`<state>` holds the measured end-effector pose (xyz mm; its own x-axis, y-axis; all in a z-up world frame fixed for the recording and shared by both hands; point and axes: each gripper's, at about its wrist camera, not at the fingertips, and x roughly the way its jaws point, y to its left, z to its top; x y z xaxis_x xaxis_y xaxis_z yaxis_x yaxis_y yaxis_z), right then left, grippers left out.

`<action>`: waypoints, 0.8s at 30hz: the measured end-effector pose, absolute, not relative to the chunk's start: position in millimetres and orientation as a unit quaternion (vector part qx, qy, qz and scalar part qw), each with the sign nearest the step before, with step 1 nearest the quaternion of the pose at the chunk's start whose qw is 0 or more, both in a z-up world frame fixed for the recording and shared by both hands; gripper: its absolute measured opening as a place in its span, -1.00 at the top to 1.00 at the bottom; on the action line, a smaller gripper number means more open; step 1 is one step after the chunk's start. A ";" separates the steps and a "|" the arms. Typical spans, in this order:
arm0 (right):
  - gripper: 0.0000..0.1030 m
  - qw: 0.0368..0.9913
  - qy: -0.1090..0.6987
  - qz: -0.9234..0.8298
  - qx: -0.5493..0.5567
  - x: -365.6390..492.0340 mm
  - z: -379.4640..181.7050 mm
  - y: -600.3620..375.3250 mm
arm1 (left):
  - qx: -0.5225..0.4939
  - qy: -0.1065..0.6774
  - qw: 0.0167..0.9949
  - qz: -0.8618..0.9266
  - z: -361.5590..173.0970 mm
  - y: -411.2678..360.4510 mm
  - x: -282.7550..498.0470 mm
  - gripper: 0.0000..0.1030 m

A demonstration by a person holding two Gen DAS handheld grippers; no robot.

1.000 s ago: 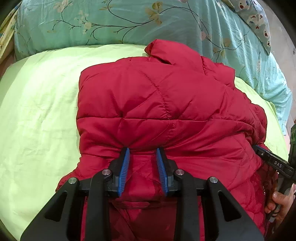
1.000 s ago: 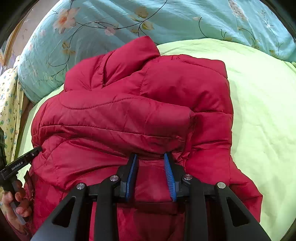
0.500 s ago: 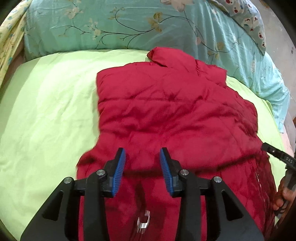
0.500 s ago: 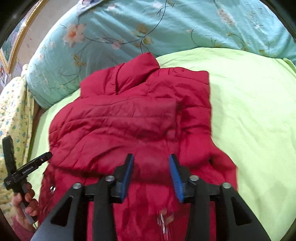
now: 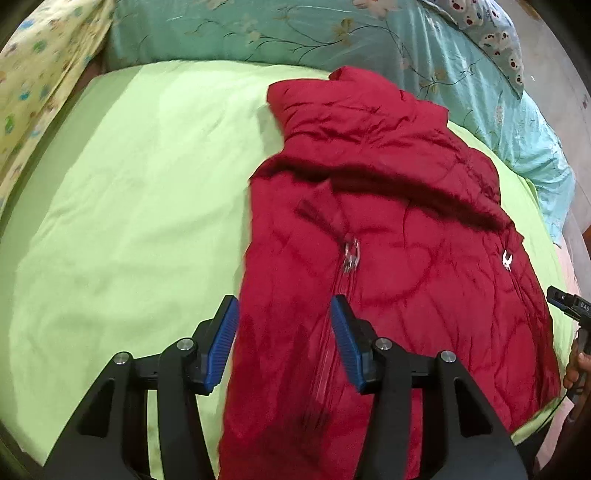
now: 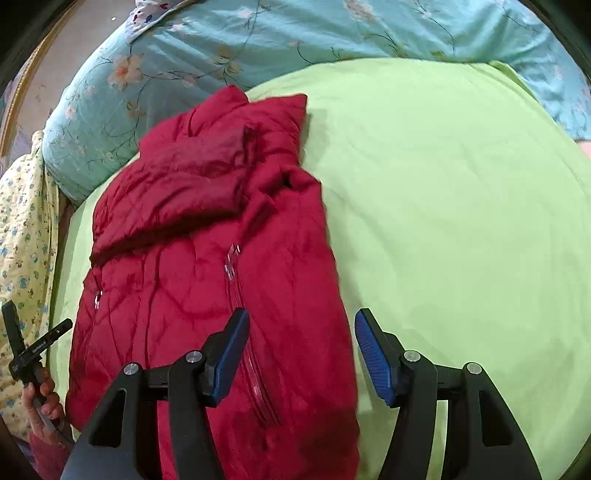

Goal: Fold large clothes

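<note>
A red quilted jacket (image 5: 388,266) lies flat on the light green bed sheet (image 5: 122,229), collar toward the pillows, with its upper part folded down over the front. It also shows in the right wrist view (image 6: 207,266). A zipper with a silver pull (image 5: 351,254) runs down its front. My left gripper (image 5: 284,343) is open and empty above the jacket's near left edge. My right gripper (image 6: 301,354) is open and empty above the jacket's near right edge. Each gripper shows at the edge of the other's view.
A teal floral quilt (image 5: 295,33) lies along the head of the bed. A yellow patterned cloth (image 5: 33,77) is at the far left, also seen in the right wrist view (image 6: 22,236). Bare green sheet (image 6: 461,221) spreads to the jacket's right.
Both grippers have opened and let go of the jacket, then pulled back toward me. The lifted jacket has dropped and now lies flat on the sheet.
</note>
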<state>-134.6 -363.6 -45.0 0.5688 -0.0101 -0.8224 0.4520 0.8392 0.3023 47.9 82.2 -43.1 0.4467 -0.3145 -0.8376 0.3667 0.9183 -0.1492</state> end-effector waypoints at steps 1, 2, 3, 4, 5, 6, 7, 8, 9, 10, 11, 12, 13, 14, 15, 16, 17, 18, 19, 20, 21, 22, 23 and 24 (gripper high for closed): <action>-0.19 0.846 0.452 -0.137 0.247 -138.7 -47.0 -360.7 | 0.026 0.488 0.850 -0.199 -43.2 85.4 42.7 0.03; -0.19 0.842 0.460 -0.137 0.245 -141.6 -49.7 -358.5 | 0.026 0.489 0.849 -0.199 -43.1 88.2 39.0 0.03; -0.19 0.838 0.469 -0.136 0.242 -143.8 -52.4 -355.8 | 0.026 0.490 0.848 -0.199 -43.8 90.8 35.2 0.03; -0.19 0.835 0.476 -0.133 0.241 -146.0 -55.3 -353.0 | 0.028 0.493 0.847 -0.197 -44.7 92.6 31.4 0.03; -0.19 0.829 0.488 -0.131 0.239 -150.3 -59.8 -349.4 | 0.030 0.494 0.846 -0.196 -45.8 93.9 28.9 0.03; -0.19 0.825 0.496 -0.127 0.239 -153.2 -63.2 -346.5 | 0.033 0.496 0.846 -0.193 -47.1 96.0 25.7 0.03; -0.19 0.822 0.501 -0.124 0.240 -156.2 -66.1 -343.6 | 0.036 0.499 0.845 -0.189 -49.0 98.8 22.6 0.02; -0.18 0.817 0.510 -0.118 0.243 -160.4 -70.4 -339.8 | 0.036 0.502 0.844 -0.187 -50.9 101.8 20.0 0.02; -0.18 0.814 0.515 -0.113 0.244 -163.9 -73.5 -337.2 | 0.035 0.505 0.842 -0.187 -52.8 104.6 18.9 0.00; -0.18 0.810 0.521 -0.106 0.248 -169.1 -77.2 -334.5 | 0.033 0.510 0.839 -0.187 -55.1 107.8 17.5 -0.02; -0.17 0.808 0.523 -0.102 0.252 -172.8 -79.4 -332.8 | 0.029 0.516 0.835 -0.189 -58.6 111.9 15.7 -0.03; -0.16 0.806 0.524 -0.094 0.259 -178.6 -81.3 -330.9 | 0.025 0.524 0.830 -0.191 -62.2 115.3 14.1 -0.04; -0.10 0.806 0.523 -0.088 0.263 -182.8 -81.3 -329.2 | 0.024 0.529 0.826 -0.193 -64.4 117.4 11.6 -0.04; 0.01 0.807 0.522 -0.083 0.263 -187.3 -80.5 -326.6 | 0.023 0.535 0.822 -0.194 -67.3 119.2 9.2 -0.04; 0.05 0.809 0.521 -0.081 0.261 -189.8 -78.7 -324.6 | 0.022 0.539 0.819 -0.197 -69.8 121.3 6.5 -0.04; 0.11 0.810 0.520 -0.078 0.258 -193.2 -76.1 -321.8 | 0.021 0.545 0.813 -0.203 -73.0 122.9 2.8 -0.04; 0.16 0.811 0.520 -0.073 0.257 -196.7 -74.2 -320.4 | 0.019 0.550 0.808 -0.208 -75.4 124.0 -0.3 -0.04; 0.23 0.812 0.520 -0.068 0.257 -199.3 -72.3 -318.1 | 0.016 0.556 0.803 -0.214 -78.2 125.3 -3.1 -0.04; 0.25 0.812 0.520 -0.062 0.257 -201.2 -70.8 -316.3 | 0.014 0.561 0.799 -0.218 -81.1 126.7 -6.4 -0.04; 0.25 0.813 0.519 -0.058 0.257 -201.4 -69.2 -315.1 | 0.013 0.562 0.797 -0.219 -82.9 128.2 -9.5 -0.04; 0.25 0.815 0.517 -0.053 0.257 -201.6 -68.4 -314.5 | 0.012 0.563 0.796 -0.221 -84.7 129.7 -11.4 -0.07; 0.25 0.814 0.518 -0.052 0.256 -200.6 -69.3 -314.3 | 0.011 0.565 0.795 -0.222 -86.5 131.4 -12.0 -0.09; 0.24 0.812 0.521 -0.053 0.256 -198.0 -71.1 -314.0 | 0.007 0.567 0.793 -0.223 -88.5 132.9 -12.1 -0.10; 0.19 0.811 0.522 -0.052 0.258 -197.1 -72.2 -313.6 | 0.000 0.570 0.790 -0.226 -90.4 134.6 -11.7 -0.10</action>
<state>-197.1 -313.6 -72.2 0.4496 0.1841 -0.8740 0.3545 0.8614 0.3638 -11.7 134.6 -90.4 0.2469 -0.3580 -0.9005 0.3569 0.8975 -0.2590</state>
